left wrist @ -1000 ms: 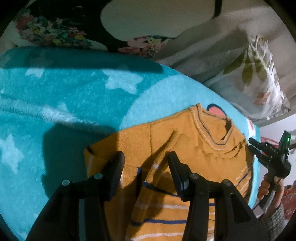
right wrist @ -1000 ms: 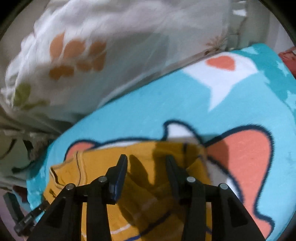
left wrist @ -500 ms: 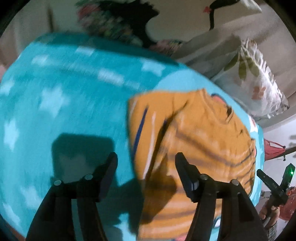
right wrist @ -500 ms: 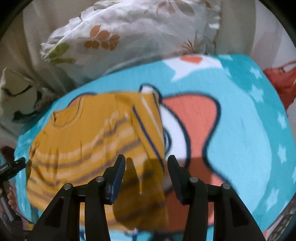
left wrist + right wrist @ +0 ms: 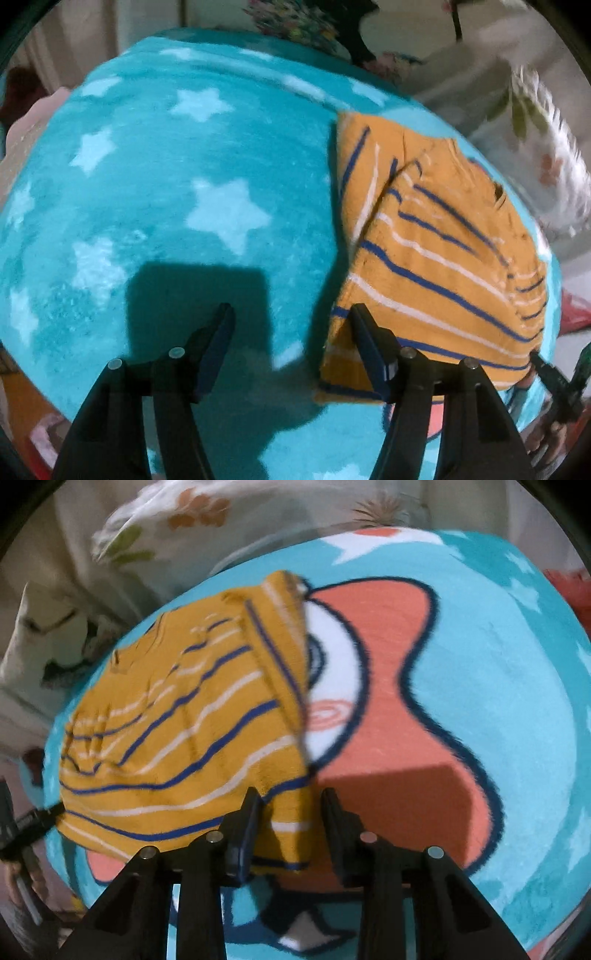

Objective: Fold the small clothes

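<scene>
The sweater (image 5: 436, 254) is mustard w/ blue and white stripes, lying flat on the teal blanket (image 5: 177, 192), sleeves already tucked in so it reads as one long panel. Collar end is far from me, hem end is close, so its long axis runs pretty much straight away from both claws.

From my left claw (image 5: 290, 325) the sweater sits off to the right: my right-hand finger (image 5: 369, 343) overlaps its near hem corner, can't tell if it touches; the other finger is over bare blanket. Jaws stand apart, nothing between them but blanket and shadow. Not gripping.

From my right claw (image 5: 290, 808) the sweater (image 5: 184, 716) spreads to the left and ahead, and its near right hem corner lies in the gap between my fingers. Jaws are closing, but I see space either side of the cloth, so no pinch yet as far as I can judge. Frame's blurry, so that's a judgement.

So: each claw is at one near hem corner, right one better lined up. Next fold, I reckon, is hem carried fwd along the long axis to the collar, and left needs to shift right first to straddle its corner.

Beyond: floral pillow (image 5: 192, 520) past the collar end, and the blanket's orange cartoon patch (image 5: 399, 686) to the right of my right claw.
</scene>
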Tool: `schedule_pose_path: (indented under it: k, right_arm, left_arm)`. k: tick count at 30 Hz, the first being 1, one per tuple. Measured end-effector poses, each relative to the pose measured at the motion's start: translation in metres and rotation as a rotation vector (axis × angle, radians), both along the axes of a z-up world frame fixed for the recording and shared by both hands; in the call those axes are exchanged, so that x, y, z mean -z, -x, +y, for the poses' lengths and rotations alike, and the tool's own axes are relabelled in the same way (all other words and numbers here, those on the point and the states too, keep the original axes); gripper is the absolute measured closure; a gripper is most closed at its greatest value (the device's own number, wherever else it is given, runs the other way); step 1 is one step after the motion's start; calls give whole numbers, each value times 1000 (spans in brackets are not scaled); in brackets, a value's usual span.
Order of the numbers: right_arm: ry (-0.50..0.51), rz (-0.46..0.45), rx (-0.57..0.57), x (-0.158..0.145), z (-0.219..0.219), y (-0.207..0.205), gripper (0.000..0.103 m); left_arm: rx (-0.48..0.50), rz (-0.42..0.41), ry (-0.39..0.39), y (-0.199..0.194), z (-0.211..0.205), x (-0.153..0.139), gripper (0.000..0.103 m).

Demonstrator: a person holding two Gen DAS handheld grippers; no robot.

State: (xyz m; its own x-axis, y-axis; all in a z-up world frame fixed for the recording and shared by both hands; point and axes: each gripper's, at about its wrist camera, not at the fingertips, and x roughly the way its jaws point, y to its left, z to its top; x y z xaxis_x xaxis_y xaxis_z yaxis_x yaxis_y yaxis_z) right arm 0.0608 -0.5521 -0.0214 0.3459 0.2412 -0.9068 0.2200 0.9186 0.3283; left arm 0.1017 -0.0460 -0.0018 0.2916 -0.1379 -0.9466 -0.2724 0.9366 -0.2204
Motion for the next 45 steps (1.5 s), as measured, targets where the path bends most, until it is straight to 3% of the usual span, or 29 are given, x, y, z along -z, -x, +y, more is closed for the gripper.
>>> schedule_pose_path:
  k: [2, 12, 21, 28, 36, 41, 45]
  right_arm:
    - [-1, -19, 15, -6, -7, 6, 61]
    - [-14, -108, 102, -31, -34, 30, 57]
    - [104, -172, -21, -51, -7, 49, 53]
    - [136, -182, -111, -50, 11, 59, 52]
    - [71, -181, -152, -38, 31, 61, 51]
    - [73, -195, -172, -42, 49, 61, 51]
    - [85, -209, -153, -48, 63, 55, 50]
  left_arm:
    - [-31, -10, 8, 10, 4, -6, 39]
    - [-26, -87, -150, 34, -34, -48, 39]
    - [35, -98, -281, 46, -80, -55, 39]
    - [7, -80, -273, 62, -81, -50, 38]
    - [-7, -42, -346, 84, -65, -48, 34]
    - [0, -58, -341, 71, -56, -54, 33]
    - [65, -74, -332, 49, -54, -56, 31]
